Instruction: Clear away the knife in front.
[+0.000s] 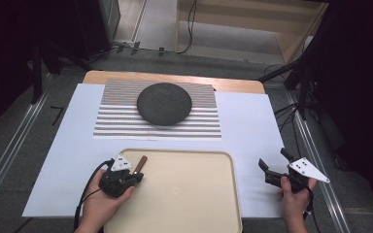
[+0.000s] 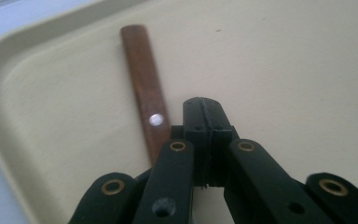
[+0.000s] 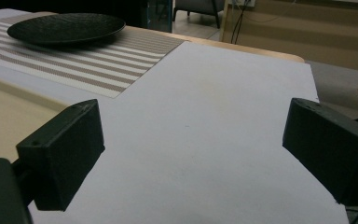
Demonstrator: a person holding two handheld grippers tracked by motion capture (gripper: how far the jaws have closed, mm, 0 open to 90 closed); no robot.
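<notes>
The brown wooden stick (image 2: 144, 84), flat with one small silver rivet, lies on the beige tray (image 1: 184, 194) near its upper left corner, in the lower left of the high view. Its long axis runs from lower left to upper right there, the rounded far end aimed toward the tray's upper rim. The left gripper (image 1: 137, 177) sits right against the stick's near end, jaws pressed flat together with no gap. In the left gripper view the stick passes just beside them on the left and disappears under the linkage, so I doubt it is clamped, though the hidden end makes that hard to judge. The right gripper (image 1: 273, 164) hovers at the lower right of the high view, off the tray, over the white sheet (image 3: 223, 130); its jaws are spread wide with nothing between them. I count one stick, one tray, one round black plate (image 1: 164, 103) and one striped placemat (image 1: 116, 121) under it, at upper centre. The plate and mat are well apart from the stick, and nothing lies between them but bare tray and sheet.
</notes>
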